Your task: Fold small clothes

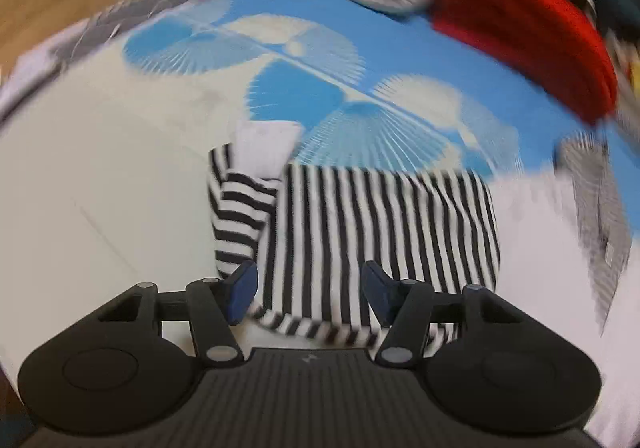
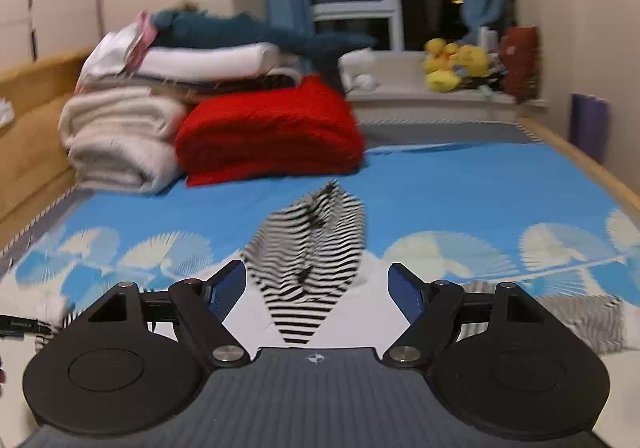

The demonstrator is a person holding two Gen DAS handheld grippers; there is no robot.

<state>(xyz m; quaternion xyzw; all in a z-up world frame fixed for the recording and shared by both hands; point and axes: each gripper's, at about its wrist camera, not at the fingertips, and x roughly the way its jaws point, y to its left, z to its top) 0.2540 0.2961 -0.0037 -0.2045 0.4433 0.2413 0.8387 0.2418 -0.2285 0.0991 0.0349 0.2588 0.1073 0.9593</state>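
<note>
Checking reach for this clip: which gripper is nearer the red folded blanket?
Right. The right gripper faces the red folded blanket across the blue sheet. The left gripper hangs open over the striped garment, the blanket far off at its upper right.

The left gripper (image 1: 308, 286) is being seen as matte black linkage arms with silver pivot screws, blue finger pads (image 1: 242, 288), round discs and a ribbed grey base. The right gripper (image 2: 316, 288) is being shown alike, its pads (image 2: 406, 290) blue, a crosshair marking printed centrally.
</note>
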